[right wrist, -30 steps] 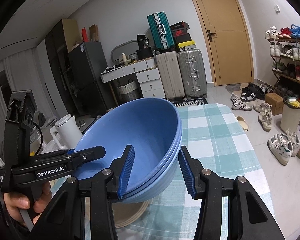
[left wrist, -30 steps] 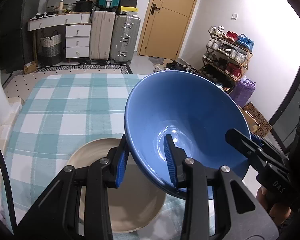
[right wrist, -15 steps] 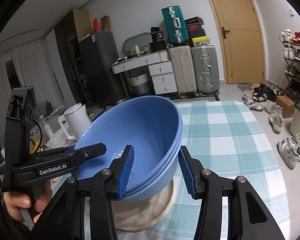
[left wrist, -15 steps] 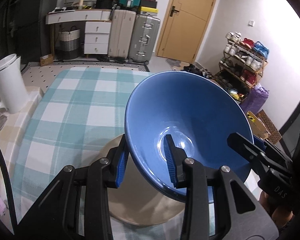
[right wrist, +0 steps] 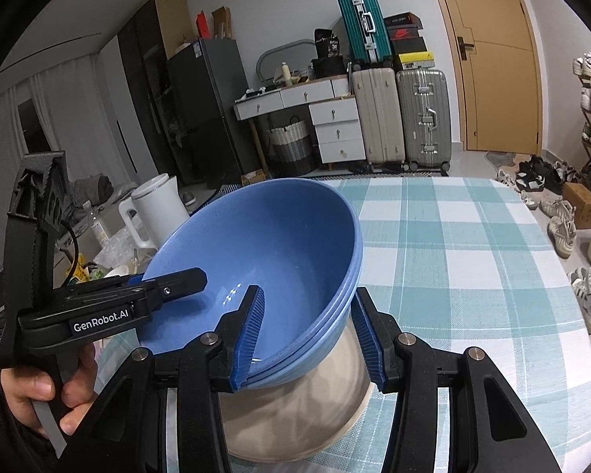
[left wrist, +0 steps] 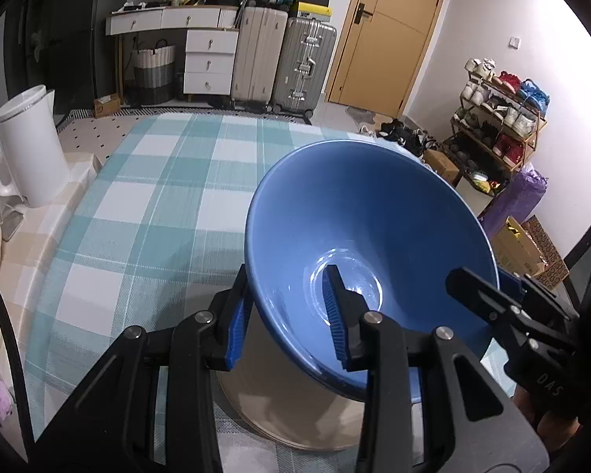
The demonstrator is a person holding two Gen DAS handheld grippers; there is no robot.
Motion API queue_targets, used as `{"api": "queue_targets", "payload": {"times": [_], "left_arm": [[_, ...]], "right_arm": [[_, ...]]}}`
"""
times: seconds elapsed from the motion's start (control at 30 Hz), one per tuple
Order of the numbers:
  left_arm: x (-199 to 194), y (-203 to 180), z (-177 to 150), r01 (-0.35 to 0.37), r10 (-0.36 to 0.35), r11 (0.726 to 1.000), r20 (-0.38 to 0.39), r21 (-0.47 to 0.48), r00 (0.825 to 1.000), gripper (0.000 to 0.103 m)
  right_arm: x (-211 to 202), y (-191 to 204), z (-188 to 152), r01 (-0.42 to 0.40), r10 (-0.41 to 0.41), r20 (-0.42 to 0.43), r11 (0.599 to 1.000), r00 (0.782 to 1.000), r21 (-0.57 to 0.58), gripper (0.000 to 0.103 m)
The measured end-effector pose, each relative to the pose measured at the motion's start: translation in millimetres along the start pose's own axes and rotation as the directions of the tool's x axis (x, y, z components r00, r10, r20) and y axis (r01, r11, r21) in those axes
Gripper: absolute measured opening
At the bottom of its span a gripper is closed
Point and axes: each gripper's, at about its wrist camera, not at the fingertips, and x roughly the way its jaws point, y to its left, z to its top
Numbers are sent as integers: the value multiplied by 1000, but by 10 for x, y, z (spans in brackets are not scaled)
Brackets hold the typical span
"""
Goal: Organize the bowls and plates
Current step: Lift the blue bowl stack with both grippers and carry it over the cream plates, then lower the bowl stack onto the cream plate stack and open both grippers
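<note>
Now left gripper (left wrist: 287,315) clenched on near rim of stacked blue bowls (left wrist: 358,228); right gripper (right wrist: 307,331) clamps opposite rim. Stack lower than a second ago, just above beige plate (right wrist: 295,414) on checked tablecloth (right wrist: 472,256); set-down likely next. Bowl-plate contact hidden; bowl count unclear.

a table under a teal-and-white checked tablecloth (left wrist: 169,205) carries a beige plate (right wrist: 295,421) at its near edge. beside the cloth's left side, a white kettle (left wrist: 31,146) stands on a beige checked surface (left wrist: 27,236).
</note>
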Motion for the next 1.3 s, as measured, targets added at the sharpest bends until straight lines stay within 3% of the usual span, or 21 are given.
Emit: {"api": "queue_targets", "payload": {"times": [0.4,1.0,1.07,1.17,1.2,1.23,1.3], "left_arm": [[348,162,-47,-45,45,999,-32,12,998,31],[399,174,-32,-34,35,999,-21,34,999,32],[364,195,-42,-30,30,999,-19,35,999,36],[287,229,-52,-40,40,998,2,48,999,54],[248,238,-58,-46,45,997,19,57,999,63],[198,244,-72,-52,50,996,39,68,998,75],[100,263,-103,-63,55,994,91,86,994,82]], "right_arm": [[267,-62,-93,-5,5,-35,1000,999,-6,47],[386,-47,-82,18,-19,-28,999,999,-43,47],[374,-29,-81,29,-31,-28,998,999,-62,49],[317,-4,-64,50,-53,-25,993,998,-103,57],[287,1,-63,59,-62,-22,991,998,-123,62],[252,3,-67,63,-66,-14,988,998,-139,74],[155,-5,-86,60,-58,17,985,998,-162,86]]}}
